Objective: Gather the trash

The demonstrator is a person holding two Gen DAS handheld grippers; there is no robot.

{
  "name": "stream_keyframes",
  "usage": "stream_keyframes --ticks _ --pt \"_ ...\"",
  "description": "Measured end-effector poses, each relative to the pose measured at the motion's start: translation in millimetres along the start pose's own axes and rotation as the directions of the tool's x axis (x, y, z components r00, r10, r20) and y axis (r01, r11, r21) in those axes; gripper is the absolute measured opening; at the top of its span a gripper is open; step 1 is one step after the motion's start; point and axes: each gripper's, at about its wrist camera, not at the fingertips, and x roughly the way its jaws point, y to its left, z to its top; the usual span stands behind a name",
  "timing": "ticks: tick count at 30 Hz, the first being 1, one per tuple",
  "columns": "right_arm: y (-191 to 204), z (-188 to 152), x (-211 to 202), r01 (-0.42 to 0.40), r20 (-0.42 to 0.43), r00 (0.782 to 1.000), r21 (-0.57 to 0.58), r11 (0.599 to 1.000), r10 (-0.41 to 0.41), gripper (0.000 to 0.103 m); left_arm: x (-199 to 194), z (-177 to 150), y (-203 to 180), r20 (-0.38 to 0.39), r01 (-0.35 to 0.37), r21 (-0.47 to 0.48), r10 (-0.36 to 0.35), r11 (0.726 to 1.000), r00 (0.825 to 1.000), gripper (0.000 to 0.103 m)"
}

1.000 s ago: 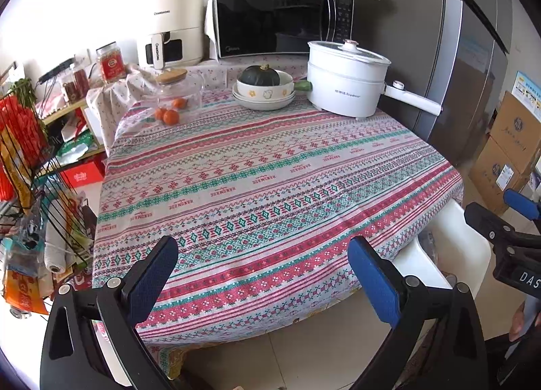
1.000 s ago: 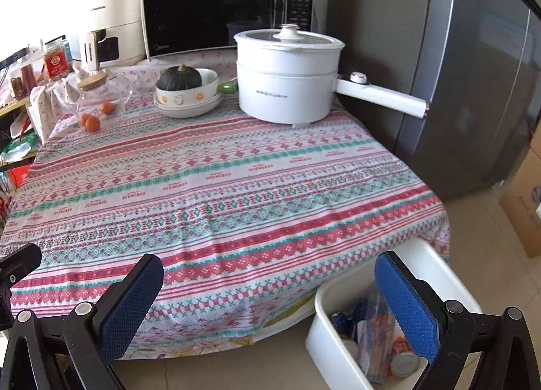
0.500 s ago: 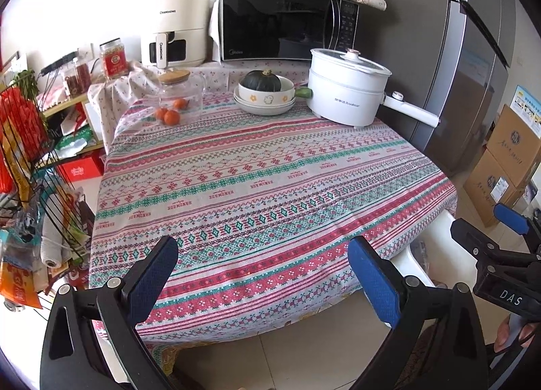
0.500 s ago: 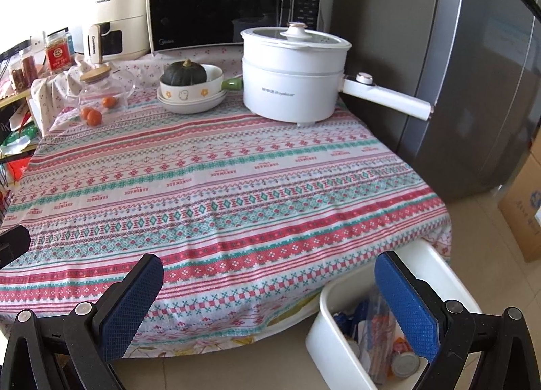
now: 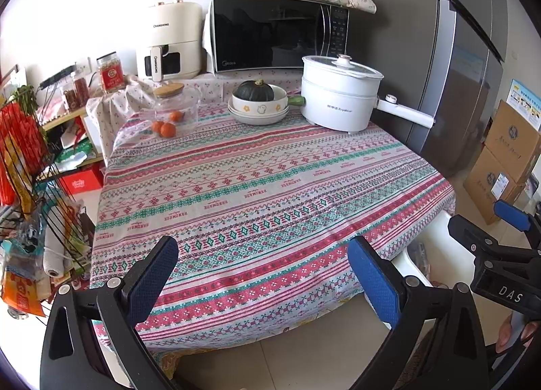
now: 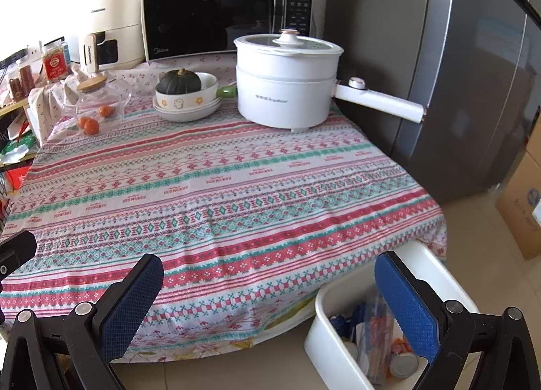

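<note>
A white bin [image 6: 333, 332] stands on the floor at the table's front right corner, partly under the cloth, holding cans, wrappers and a plastic bag [image 6: 375, 329]. It shows in the left wrist view as a white rim [image 5: 410, 263]. My left gripper [image 5: 262, 275] is open and empty, held off the table's front edge. My right gripper [image 6: 270, 295] is open and empty, its right finger over the bin; it also shows at the right of the left wrist view [image 5: 487, 238]. The table [image 5: 257, 187] has a striped patterned cloth.
At the back stand a white electric pot [image 6: 287, 82], a bowl with a squash [image 6: 186, 92], a glass jar with oranges [image 6: 98, 106], a microwave [image 6: 230, 8] and an air fryer [image 5: 169, 42]. A fridge [image 6: 456, 69] is right, a wire rack [image 5: 30, 194] left, boxes [image 5: 503, 160] far right.
Both grippers have drawn back and risen a little from the table, so more floor and table edge show. Both stay open and empty.
</note>
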Motion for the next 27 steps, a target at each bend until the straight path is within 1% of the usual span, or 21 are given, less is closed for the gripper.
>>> stream_keyframes --ticks 9,27 --pt "-1.1 0.4 -2.4 0.008 0.010 1.000 0.005 1.000 -0.008 0.103 -7.6 2.0 -0.8 0.026 0.002 0.004 -0.002 1.000 1.000 0.101" --pt "-3.8 2.0 -2.2 0.010 0.019 1.000 0.010 1.000 -0.010 0.103 -9.6 2.2 -2.1 0.026 0.002 0.009 -0.002 1.000 1.000 0.101"
